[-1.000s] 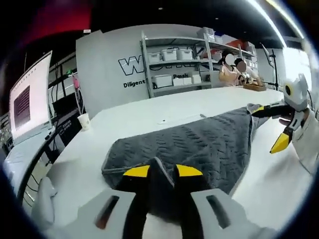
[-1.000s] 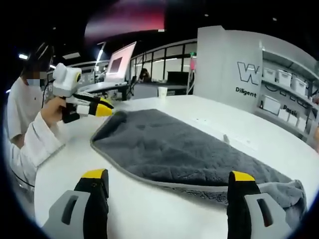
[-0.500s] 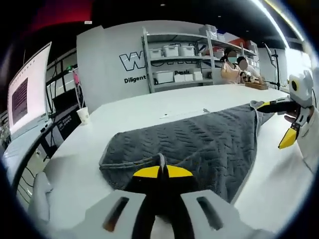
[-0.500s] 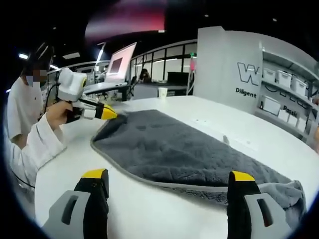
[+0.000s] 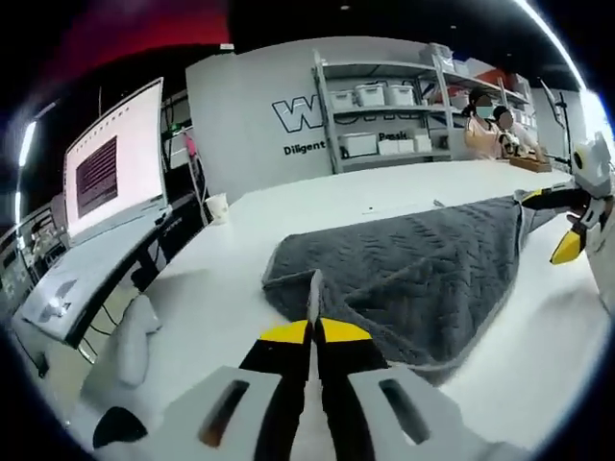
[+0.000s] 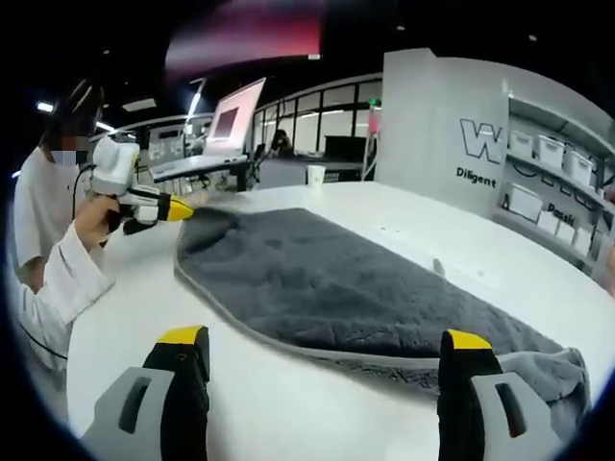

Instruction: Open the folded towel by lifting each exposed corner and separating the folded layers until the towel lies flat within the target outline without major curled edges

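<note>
Left gripper view: left gripper (image 5: 314,331), yellow-tipped fingers pressed together on a raised corner of the grey towel (image 5: 423,274). Towel lies on the white table (image 5: 240,288), long axis running away toward the right gripper (image 5: 567,223) at its far end. Right gripper view: right gripper (image 6: 322,338), fingers spread wide, holding nothing, near edge of towel between them; towel extends toward left gripper.

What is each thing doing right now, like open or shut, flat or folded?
towel: grey, folded in layers, one corner pinched and lifted.
left gripper: shut on the towel's corner.
right gripper: open, holding nothing, jaws wide over the towel's edge.
paper cup: upright on the table.
screen: switched on.
</note>
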A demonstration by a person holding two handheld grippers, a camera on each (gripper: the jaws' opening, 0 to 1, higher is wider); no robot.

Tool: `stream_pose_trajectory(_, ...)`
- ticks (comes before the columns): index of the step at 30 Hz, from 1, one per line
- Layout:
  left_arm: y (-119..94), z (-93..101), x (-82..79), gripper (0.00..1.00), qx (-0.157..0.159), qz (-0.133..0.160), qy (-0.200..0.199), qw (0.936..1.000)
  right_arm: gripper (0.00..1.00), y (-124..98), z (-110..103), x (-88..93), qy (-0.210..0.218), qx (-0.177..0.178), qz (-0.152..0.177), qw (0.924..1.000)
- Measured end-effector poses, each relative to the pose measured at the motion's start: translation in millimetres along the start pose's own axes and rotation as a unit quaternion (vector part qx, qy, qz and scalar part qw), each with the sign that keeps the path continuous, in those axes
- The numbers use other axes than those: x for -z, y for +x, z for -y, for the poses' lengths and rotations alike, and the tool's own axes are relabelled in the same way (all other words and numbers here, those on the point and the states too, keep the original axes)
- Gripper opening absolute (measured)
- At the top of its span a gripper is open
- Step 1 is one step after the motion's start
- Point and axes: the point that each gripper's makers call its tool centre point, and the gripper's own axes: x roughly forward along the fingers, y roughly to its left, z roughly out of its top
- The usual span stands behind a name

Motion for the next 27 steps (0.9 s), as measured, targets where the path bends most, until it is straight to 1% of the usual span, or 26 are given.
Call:
stream_pose_trajectory(3, -5, -5.2, 9.7, 0.02, -0.01, -0.008, -0.005, 0.9999, 0.99, 0, -1, 0.6, -0.001, -0.001, -0.002, 1.0)
stream_pose_trajectory(7, -6, -5.0, 21.7, 0.02, -0.007, -0.021, -0.023, 0.9995, 0.99, 1, -2, 2.0, -0.002, -0.003, -0.005, 1.0)
stream_pose_trajectory(12, -10, -7.7, 37.8, 0.02, -0.015, -0.045, -0.026, 0.9985, 0.99, 2, -3, 3.7, -0.003, -0.005, -0.008, 1.0)
stream_pose_trajectory(14, -11, -9.4, 43.6, 0.02, -0.02, -0.057, -0.021, 0.998, 0.99, 2, -3, 3.7, -0.003, -0.005, -0.008, 1.0)
stream_pose_trajectory(18, -13, -6.8, 53.2, 0.02, -0.015, -0.075, -0.021, 0.9968, 0.99, 2, -4, 4.0, -0.005, -0.006, -0.009, 0.9999)
stream_pose_trajectory(22, -14, -5.2, 59.7, 0.03, -0.013, -0.087, -0.021, 0.9959, 0.99, 2, -4, 4.9, -0.004, -0.006, -0.011, 0.9999)
stream_pose_trajectory(24, -14, -6.7, 61.0, 0.06, -0.02, -0.088, -0.006, 0.9959, 0.99, 2, -3, 5.0, -0.004, -0.005, -0.011, 0.9999)
stream_pose_trajectory(25, -14, -8.7, 61.9, 0.1, -0.027, -0.091, 0.005, 0.9954, 0.99, 2, -3, 4.7, -0.003, -0.004, -0.01, 0.9999)
stream_pose_trajectory(26, -14, -12.4, 62.7, 0.13, -0.04, -0.095, 0.013, 0.9946, 0.99, 1, -2, 4.3, -0.003, -0.004, -0.009, 0.9999)
stream_pose_trajectory(27, -15, -15.3, 60.3, 0.17, -0.048, -0.09, 0.01, 0.9947, 0.99, 1, -2, 4.0, -0.003, -0.004, -0.009, 0.9999)
